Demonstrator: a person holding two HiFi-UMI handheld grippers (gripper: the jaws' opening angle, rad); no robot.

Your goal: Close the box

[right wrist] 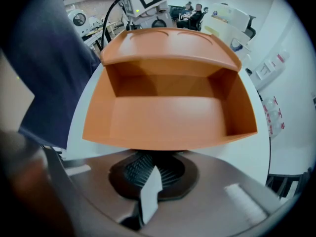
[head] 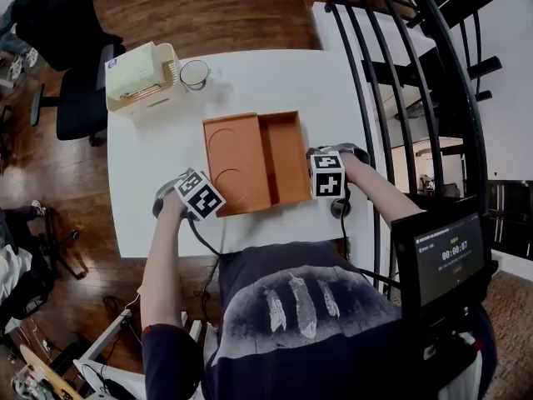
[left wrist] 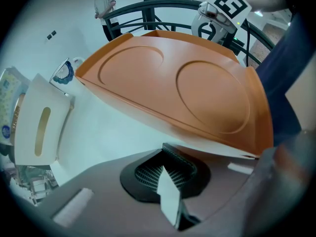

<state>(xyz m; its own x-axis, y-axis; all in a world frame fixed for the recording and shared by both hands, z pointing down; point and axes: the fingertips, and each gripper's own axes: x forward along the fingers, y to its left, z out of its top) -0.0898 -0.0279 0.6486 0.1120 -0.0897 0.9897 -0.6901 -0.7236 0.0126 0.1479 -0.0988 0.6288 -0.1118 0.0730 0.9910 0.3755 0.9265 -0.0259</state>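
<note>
An orange box (head: 286, 158) stands open on the white table (head: 275, 77). Its lid (head: 236, 163) is swung out to the left, inner face up, with two round embossed shapes. My left gripper (head: 211, 195) is at the lid's near-left edge; in the left gripper view its shut tips (left wrist: 170, 158) sit just under the raised lid (left wrist: 187, 90). My right gripper (head: 311, 171) is at the tray's right wall. In the right gripper view its shut tips (right wrist: 148, 166) meet the empty tray (right wrist: 168, 117) at its near wall. Nothing shows between either pair of jaws.
A cream tissue holder (head: 141, 77) and a glass cup (head: 195, 73) stand at the table's far left. A black office chair (head: 71, 40) is beyond the left edge, a black railing (head: 391, 65) along the right, and a small screen (head: 450, 257) at lower right.
</note>
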